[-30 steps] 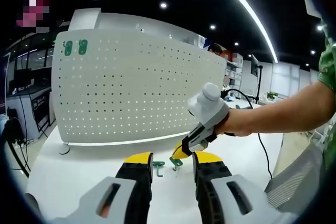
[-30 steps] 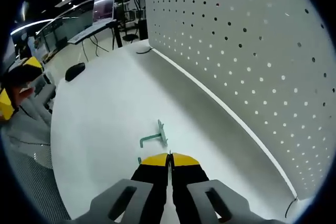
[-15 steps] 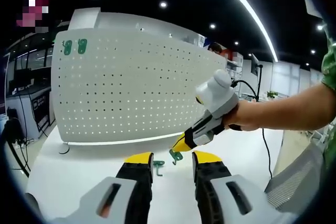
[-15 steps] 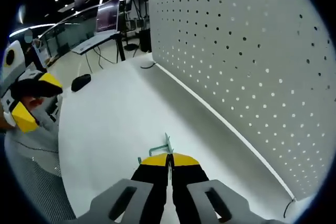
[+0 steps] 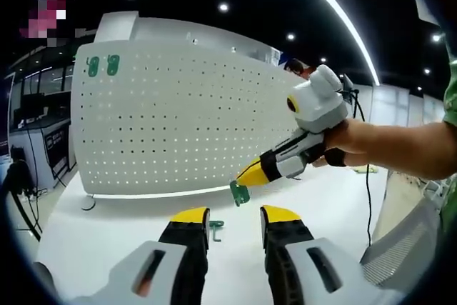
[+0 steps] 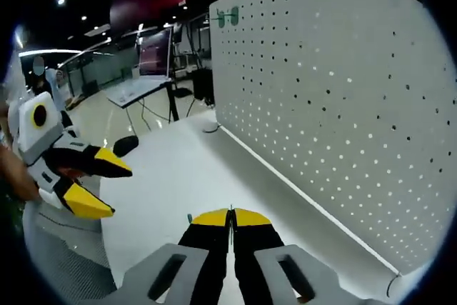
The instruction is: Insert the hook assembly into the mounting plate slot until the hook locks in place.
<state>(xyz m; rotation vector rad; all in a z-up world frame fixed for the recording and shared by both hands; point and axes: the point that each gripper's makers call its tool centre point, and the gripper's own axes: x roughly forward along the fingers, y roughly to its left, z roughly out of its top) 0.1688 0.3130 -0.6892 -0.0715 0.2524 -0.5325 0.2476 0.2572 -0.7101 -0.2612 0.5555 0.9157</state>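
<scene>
A white perforated mounting plate [image 5: 171, 119] stands upright on the white table [image 5: 93, 241]; it also shows in the right gripper view [image 6: 343, 112]. Two green hooks [image 5: 102, 65] hang at its top corner, small in the other view too [image 6: 228, 16]. My right gripper [image 5: 248, 176] reaches in from the right, shut on a green hook [image 5: 238, 193] held above the table in front of the plate. Its own jaws [image 6: 230, 213] are pressed together. Another green hook [image 5: 216, 228] lies on the table between my left gripper's [image 5: 234, 216] open jaws. The left gripper [image 6: 107, 182] also appears open at the left.
A person's arm [image 5: 400, 155] stretches in from the right. A grey mesh chair [image 5: 403, 248] stands at the table's near right corner. A dark cable [image 5: 87, 203] lies by the plate's left foot. Desks with monitors [image 6: 153, 48] stand beyond the table's end.
My right gripper has risen from the table with a green hook in it, up toward the plate. The other hook stays on the table, and the left gripper has held still.
</scene>
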